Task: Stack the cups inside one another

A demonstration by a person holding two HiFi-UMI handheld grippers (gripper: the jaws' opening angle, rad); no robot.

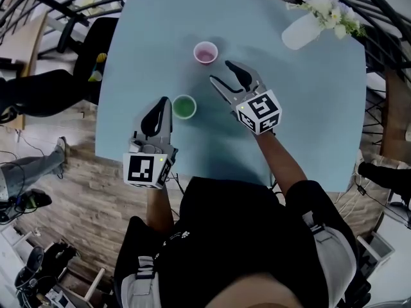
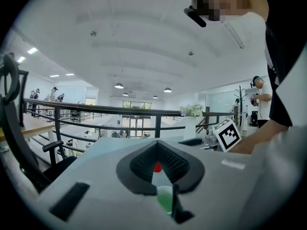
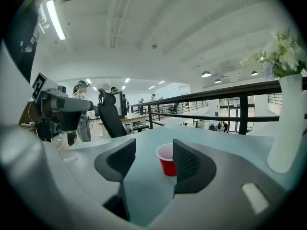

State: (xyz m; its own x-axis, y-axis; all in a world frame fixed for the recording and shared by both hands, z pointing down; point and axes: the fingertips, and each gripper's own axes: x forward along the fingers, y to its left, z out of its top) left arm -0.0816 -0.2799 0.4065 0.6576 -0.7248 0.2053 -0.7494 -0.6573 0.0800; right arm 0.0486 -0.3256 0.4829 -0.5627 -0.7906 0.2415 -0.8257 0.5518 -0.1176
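Standing cups: red cup (image 1: 205, 52) and green cup (image 1: 184, 106), both upright on the table (image 1: 308, 108), mouths up, long axes vertical.
Cup spacing: apart from each other, not nested; the green cup is the nearer one to the person.
Jaws, right: the right gripper (image 1: 220, 70) has its jaws spread wide, with nothing between the pads, and points across the table toward the red cup.
Red cup from right jaws: ahead of the tips and clear of both pads. In the right gripper view it lines up with the gap, toward the right jaw, which hides its right side.
Jaws, left: the left gripper (image 1: 162, 104) has its jaws drawn together, tips meeting. The pads bow apart behind the tips, leaving a teardrop gap, and clamp nothing.
Green cup from left jaws: in the head view it stands just beside the right jaw, near the tips; I cannot tell whether they touch. In the left gripper view a strip of green shows low in the teardrop gap, partly behind the right jaw.
Red cup from left jaws: farther ahead, a small red patch in the same gap.
Vase: the white vase (image 1: 300, 31), holding flowers, is well off to the right of the right jaws and upright in the right gripper view.
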